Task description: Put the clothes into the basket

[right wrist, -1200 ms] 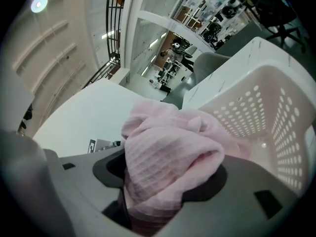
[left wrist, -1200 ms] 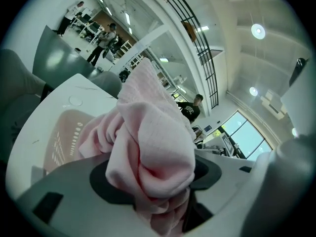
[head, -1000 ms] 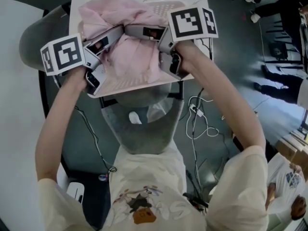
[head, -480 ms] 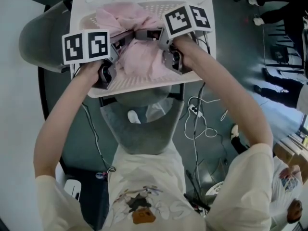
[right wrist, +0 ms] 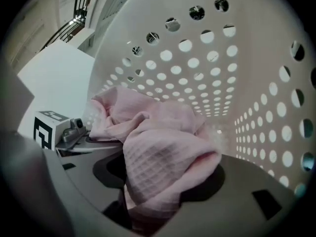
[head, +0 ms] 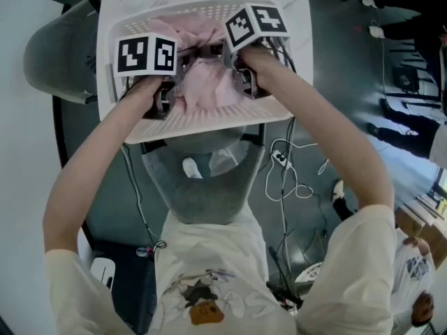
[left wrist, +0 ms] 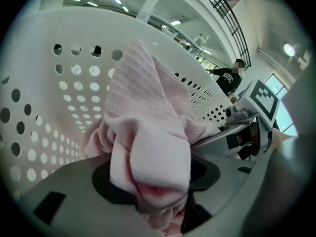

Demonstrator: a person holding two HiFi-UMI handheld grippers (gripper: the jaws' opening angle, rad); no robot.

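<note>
A pink waffle-weave garment [head: 207,84] lies bunched inside the white perforated basket [head: 209,122] on the table. Both grippers reach down into the basket from its near rim. My left gripper [head: 184,67] has a thick fold of the pink cloth [left wrist: 143,127] between its jaws, which are closing on it [left wrist: 154,194]. My right gripper [head: 219,51] is shut on another fold of the same cloth [right wrist: 163,147], the fabric draped over its jaws [right wrist: 148,204]. In each gripper view the other gripper shows close by: the right gripper [left wrist: 232,132] and the left gripper [right wrist: 74,132]. The basket wall [right wrist: 212,68] stands just ahead.
The basket sits on a white marble-look table [head: 112,19]. A grey chair [head: 199,183] stands under the near edge and another [head: 49,54] at the left. Cables [head: 293,180] lie on the dark floor, and people [head: 412,128] stand at the right.
Both grippers have moved forward and down into the basket with the pink cloth. The left gripper has swung right, closer to the right one, and the cloth now sits lower inside the basket.
</note>
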